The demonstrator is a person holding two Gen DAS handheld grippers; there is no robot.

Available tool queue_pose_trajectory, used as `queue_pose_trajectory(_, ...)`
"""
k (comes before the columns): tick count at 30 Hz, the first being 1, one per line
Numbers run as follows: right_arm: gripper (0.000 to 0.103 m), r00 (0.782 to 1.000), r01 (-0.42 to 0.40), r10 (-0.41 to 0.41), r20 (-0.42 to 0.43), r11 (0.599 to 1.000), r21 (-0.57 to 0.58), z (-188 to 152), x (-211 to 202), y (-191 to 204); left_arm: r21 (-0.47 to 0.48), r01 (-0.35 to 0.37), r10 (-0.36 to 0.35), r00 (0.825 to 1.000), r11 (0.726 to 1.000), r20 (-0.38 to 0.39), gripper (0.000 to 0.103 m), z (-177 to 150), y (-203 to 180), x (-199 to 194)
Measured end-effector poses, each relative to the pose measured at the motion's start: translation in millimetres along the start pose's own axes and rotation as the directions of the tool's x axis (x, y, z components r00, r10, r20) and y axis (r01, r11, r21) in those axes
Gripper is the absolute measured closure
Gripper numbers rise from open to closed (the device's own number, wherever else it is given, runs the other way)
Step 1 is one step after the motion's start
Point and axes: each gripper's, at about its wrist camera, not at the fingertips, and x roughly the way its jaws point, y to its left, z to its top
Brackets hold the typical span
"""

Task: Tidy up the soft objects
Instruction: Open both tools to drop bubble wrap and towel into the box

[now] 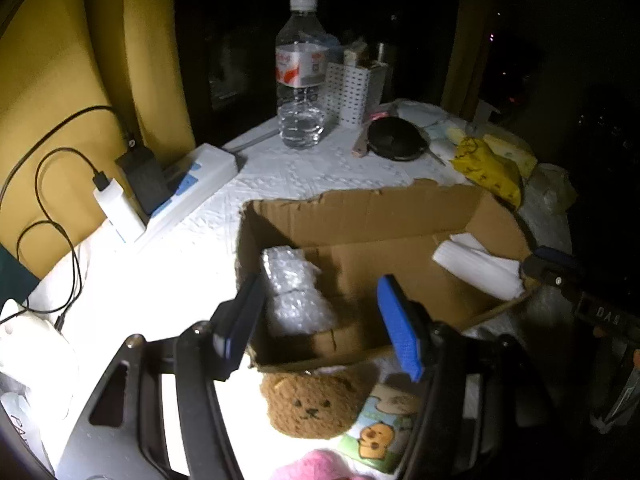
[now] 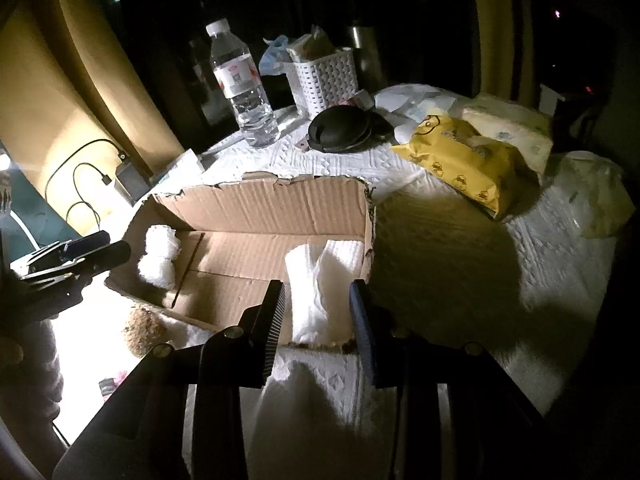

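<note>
White embossed tablecloth [image 2: 460,280], dark room

Upside-down letters reading roughly "DAS" on the right hand-held gripper [image 1: 538,266], water bottle [image 1: 300,76] label print illegible

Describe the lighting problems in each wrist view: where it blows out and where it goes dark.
Left wrist view: the tablecloth beside the cardboard box is blown out to plain white, while the right side and background go black. Right wrist view: a heavy shadow covers the cloth right of the box, the white paper roll between the open right gripper glares, and the edges bend with fisheye distortion.
</note>
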Motion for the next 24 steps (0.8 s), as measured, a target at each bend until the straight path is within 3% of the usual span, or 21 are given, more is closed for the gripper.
queue_pose_trajectory(24, 0.056, 0.999, -0.033, 0.034, 0.036, 0.999, -0.029, -40.6, -58.7, 28.5, 0.041, 0.033, -0.034, 0.999, 0.999, 0.011, 0.041, -37.8, -28.4, -46.0)
